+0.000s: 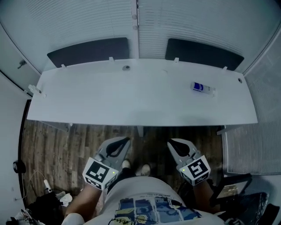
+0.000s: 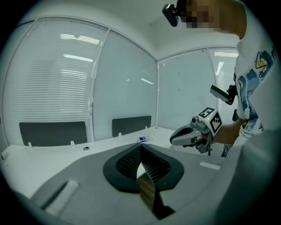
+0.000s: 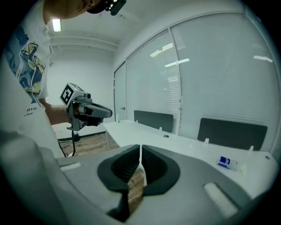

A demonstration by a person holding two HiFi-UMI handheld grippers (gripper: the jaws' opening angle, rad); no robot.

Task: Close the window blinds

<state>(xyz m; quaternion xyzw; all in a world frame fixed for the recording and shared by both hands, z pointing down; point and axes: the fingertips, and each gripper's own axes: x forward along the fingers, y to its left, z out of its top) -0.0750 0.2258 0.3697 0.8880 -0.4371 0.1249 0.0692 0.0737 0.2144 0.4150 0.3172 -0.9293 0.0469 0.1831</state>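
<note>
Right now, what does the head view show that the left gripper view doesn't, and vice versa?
Head view only: the wood floor, the person's shoes, cables at the left, and the left gripper with its marker cube.
Left gripper view only: the camera on the person's head, and that gripper's fingers pressed together, close up.
Both: the white desk, the blue-and-white item on it, two dark panels, the slatted blinds, and the right gripper.

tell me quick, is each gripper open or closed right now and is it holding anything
Left gripper: closed, holding nothing.
Right gripper: closed, holding nothing.
</note>
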